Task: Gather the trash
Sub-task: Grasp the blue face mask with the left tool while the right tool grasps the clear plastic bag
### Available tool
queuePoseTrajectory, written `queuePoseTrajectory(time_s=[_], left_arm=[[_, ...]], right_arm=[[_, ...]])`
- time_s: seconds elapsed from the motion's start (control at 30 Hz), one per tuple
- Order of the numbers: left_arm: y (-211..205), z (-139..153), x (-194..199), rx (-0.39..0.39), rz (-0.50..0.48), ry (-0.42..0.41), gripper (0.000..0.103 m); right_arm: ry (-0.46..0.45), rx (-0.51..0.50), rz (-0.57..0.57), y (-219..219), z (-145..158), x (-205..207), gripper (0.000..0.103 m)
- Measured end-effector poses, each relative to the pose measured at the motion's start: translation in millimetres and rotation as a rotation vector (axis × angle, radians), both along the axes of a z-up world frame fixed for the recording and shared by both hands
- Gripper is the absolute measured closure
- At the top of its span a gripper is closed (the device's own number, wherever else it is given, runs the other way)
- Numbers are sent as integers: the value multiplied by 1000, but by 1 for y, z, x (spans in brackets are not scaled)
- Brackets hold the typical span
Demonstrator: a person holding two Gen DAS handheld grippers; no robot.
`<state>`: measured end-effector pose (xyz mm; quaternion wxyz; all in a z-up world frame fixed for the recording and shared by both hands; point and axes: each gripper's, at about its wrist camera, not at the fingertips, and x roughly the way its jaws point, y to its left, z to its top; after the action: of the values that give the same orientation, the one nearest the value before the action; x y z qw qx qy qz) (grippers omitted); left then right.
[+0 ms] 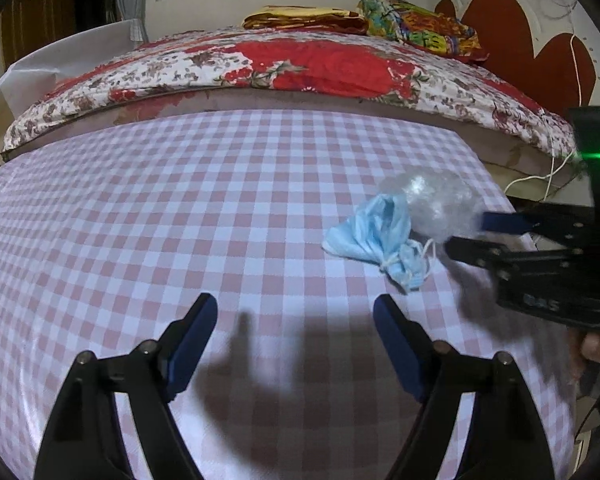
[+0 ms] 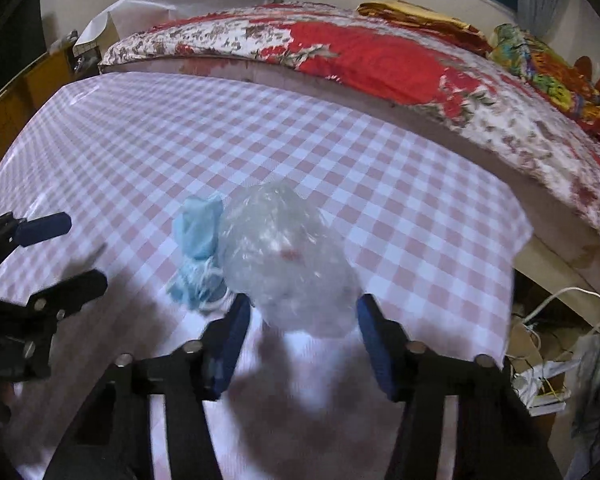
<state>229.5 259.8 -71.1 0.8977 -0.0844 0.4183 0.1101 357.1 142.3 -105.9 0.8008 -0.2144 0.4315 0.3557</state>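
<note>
A crumpled clear plastic bag [image 2: 288, 252] lies on the pink checked tablecloth [image 2: 140, 140], touching a crumpled blue face mask [image 2: 198, 236] on its left. My right gripper [image 2: 304, 312] is open, its blue-padded fingers on either side of the bag's near end, not closed on it. In the left wrist view the bag [image 1: 436, 204] and mask [image 1: 376, 236] lie at the right, with the right gripper [image 1: 466, 232] reaching in at them. My left gripper [image 1: 296, 312] is open and empty over the cloth, left of the mask.
A bed with a red floral quilt [image 1: 300, 64] runs along the table's far edge, with folded blankets [image 1: 420, 28] on it. White cables and clutter [image 2: 548, 360] lie off the table's right edge. A cloth-covered piece of furniture [image 2: 140, 4] stands at the far left.
</note>
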Motion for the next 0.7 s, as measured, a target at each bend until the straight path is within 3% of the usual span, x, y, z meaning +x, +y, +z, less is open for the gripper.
queuePoseTrajectory(time_s=[0.03, 0.07, 0.33, 0.47, 0.6, 0.7], left_arm=[[-1, 0, 2, -1, 0, -1, 22], [-2, -1, 5, -5, -1, -3, 22], [-28, -4, 26, -54, -48, -12, 28], [-34, -8, 38, -83, -51, -8, 34], [-37, -13, 53, -92, -48, -3, 35], [-38, -20, 65, -74, -56, 25, 51]], right_arm=[[4, 4, -3, 1, -2, 3, 91], [5, 9, -9, 2, -3, 5, 96], [-45, 53, -93, -24, 15, 10, 100], [-44, 58, -120, -37, 17, 14, 100], [-33, 73, -146, -46, 14, 20, 100], [-28, 75, -146, -46, 11, 23, 100]])
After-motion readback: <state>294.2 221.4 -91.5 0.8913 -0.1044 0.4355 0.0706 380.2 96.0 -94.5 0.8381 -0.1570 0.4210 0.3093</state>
